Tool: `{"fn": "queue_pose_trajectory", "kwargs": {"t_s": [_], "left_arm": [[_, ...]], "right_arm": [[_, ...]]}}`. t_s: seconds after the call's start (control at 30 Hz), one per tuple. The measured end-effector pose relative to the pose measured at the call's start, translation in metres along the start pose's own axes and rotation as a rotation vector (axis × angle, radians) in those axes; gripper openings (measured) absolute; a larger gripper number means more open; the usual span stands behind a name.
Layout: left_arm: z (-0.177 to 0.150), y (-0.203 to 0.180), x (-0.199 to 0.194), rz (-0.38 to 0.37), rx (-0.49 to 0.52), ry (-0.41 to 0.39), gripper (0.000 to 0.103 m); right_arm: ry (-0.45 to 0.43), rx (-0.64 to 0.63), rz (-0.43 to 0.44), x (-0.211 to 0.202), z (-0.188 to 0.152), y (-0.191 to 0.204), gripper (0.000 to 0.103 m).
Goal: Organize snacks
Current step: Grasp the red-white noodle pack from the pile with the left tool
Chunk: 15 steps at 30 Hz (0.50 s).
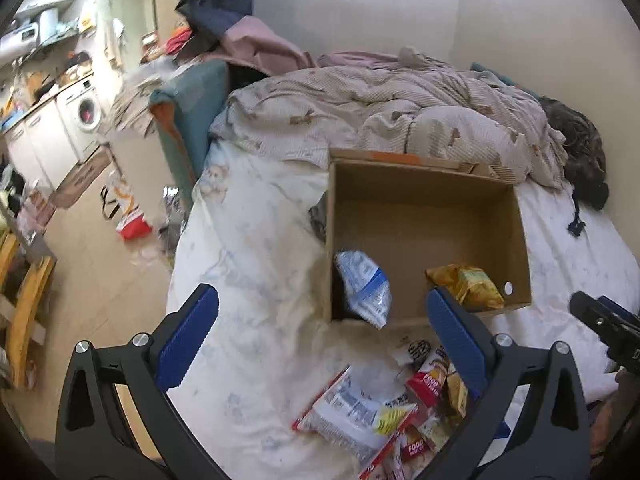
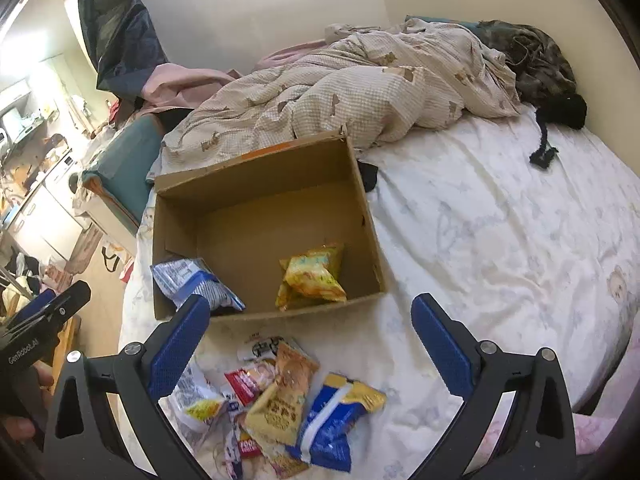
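Both grippers, left (image 1: 320, 320) and right (image 2: 310, 322), gape empty above snack pile (image 2: 280, 400) at bed's near edge; cardboard box (image 2: 360, 200) beyond holds blue-white packet (image 2: 192, 280), yellow packet (image 2: 312, 276)

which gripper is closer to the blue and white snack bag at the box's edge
Left. The blue and white bag sits just ahead of the open left gripper, between its fingers. The open right gripper hangs over the snack pile, with the bag off by its left finger.

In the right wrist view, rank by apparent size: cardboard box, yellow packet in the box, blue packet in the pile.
1. Cardboard box, clearly largest.
2-3. Blue packet and yellow packet: unsure, since the blue one lies nearer the camera.
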<state>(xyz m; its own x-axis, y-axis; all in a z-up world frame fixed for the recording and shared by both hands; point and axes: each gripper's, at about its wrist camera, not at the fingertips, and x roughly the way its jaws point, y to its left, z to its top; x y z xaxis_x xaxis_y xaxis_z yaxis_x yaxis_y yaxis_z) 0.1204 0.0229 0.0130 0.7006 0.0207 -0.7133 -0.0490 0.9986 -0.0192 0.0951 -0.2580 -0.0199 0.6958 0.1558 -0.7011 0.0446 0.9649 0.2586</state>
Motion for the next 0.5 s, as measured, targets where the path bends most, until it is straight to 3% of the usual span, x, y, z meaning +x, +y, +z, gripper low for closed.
{"fn": "queue_pose_trajectory", "kwargs": {"t_s": [0.2,0.37,0.5], "left_arm": [[-0.016,0.011,0.002,-0.011,-0.011,0.080,0.103],[-0.043,0.015,0.031,-0.029,-0.016,0.285,0.103],[-0.069,0.018,0.063,-0.081,-0.093,0.463,0.103]], "right_arm": [[0.003,0.032,-0.019,-0.011,-0.010,-0.016,0.103],[0.065,0.081,-0.015,-0.007,-0.019,-0.032,0.103],[0.105,0.098,-0.019,-0.002,-0.025,-0.038,0.103]]}}
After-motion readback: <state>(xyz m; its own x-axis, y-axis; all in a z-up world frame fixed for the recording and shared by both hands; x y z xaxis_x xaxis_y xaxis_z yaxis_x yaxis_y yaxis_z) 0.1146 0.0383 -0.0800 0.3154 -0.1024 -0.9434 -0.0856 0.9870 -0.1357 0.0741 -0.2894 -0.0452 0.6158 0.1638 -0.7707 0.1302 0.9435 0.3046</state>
